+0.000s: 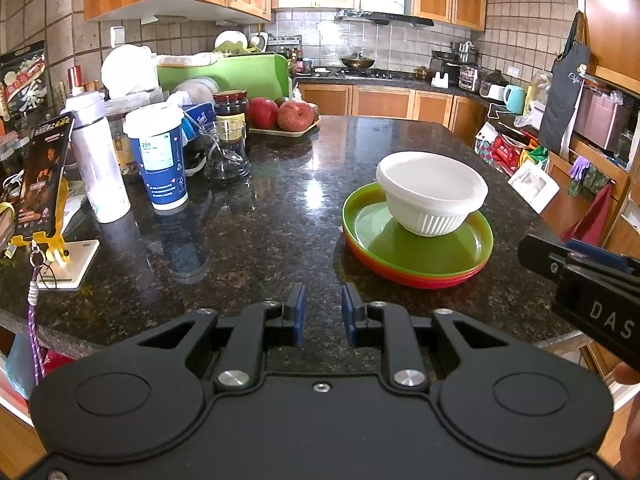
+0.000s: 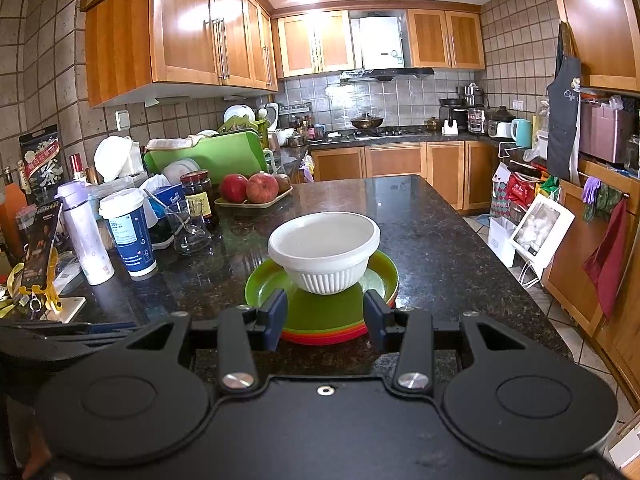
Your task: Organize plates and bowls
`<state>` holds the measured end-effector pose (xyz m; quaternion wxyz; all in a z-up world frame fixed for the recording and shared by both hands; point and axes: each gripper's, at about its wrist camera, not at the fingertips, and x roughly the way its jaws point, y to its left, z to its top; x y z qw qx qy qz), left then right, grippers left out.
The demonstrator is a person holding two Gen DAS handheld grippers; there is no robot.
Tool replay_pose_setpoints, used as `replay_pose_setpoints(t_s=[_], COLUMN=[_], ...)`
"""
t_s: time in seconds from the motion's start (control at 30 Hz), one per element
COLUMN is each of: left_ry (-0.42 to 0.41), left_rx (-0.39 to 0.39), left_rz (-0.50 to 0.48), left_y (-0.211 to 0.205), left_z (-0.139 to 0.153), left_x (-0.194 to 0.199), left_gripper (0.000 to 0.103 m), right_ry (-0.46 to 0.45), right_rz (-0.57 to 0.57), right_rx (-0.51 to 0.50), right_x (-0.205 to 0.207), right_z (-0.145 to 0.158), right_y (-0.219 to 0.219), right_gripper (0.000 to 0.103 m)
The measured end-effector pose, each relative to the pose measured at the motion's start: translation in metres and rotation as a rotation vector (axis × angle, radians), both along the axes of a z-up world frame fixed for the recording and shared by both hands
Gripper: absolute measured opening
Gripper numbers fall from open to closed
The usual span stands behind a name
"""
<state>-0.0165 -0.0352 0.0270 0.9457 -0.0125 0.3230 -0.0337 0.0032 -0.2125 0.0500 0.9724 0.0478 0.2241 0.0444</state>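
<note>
A white bowl (image 2: 324, 252) sits nested on the stacked plates (image 2: 320, 308) at centre frame, seemingly already tidied, so left tongs (image 1: 323, 314) and right tongs (image 2: 326, 320) hover part-open and empty above the surface (image 2: 420, 220).

- Bare counter (image 1: 256, 216) ahead of my left gripper (image 1: 323, 312), fingers apart, nothing between them.
- Stack of plates (image 2: 320, 312) with white bowl (image 2: 324, 252) on top sits right in front of my right gripper (image 2: 326, 320), blocking the straight path.
- Left side crowded: paper cup (image 1: 160, 160), white bottle (image 1: 98, 160), phone on stand (image 1: 42, 176), glass jug (image 1: 226, 152).
- Fruit tray (image 1: 284, 120) at the back.
- Counter right of plates is free.
</note>
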Motion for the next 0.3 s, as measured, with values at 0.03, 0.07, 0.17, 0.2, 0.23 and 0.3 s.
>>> replay_pose_setpoints(t_s=[0.03,0.07,0.17,0.2,0.23,0.3], left_ry=[0.001,0.001,0.005,0.006,0.007,0.01], left_rx=[-0.001,0.0,0.001,0.001,-0.001,-0.003], left_rz=[-0.001,-0.003,-0.004,-0.004,-0.003,-0.005], left_y=[-0.0004,-0.0007,-0.0013,-0.0013,-0.0013,-0.0011], left_z=[-0.0003,-0.0006,-0.0017,-0.0021,-0.0024,-0.0032], left_x=[0.0006,0.0012,0.0037,0.0043,0.005,0.0072], left_gripper=[0.03,0.03,0.03,0.03,0.03,0.03], right_ry=[0.0,0.0,0.001,0.002,0.004,0.006], right_rz=[0.0,-0.001,-0.003,-0.003,-0.004,-0.005], right_rx=[-0.001,-0.002,-0.001,-0.001,-0.002,-0.002], right_x=[0.0002,0.0004,0.0027,0.0033,0.0041,0.0055], right_z=[-0.0001,-0.0001,-0.0008,-0.0013,-0.0019,-0.0035], right_y=[0.0002,0.0003,0.0001,0.0,-0.0002,-0.0004], right_gripper=[0.044,0.044,0.044,0.044,0.044,0.044])
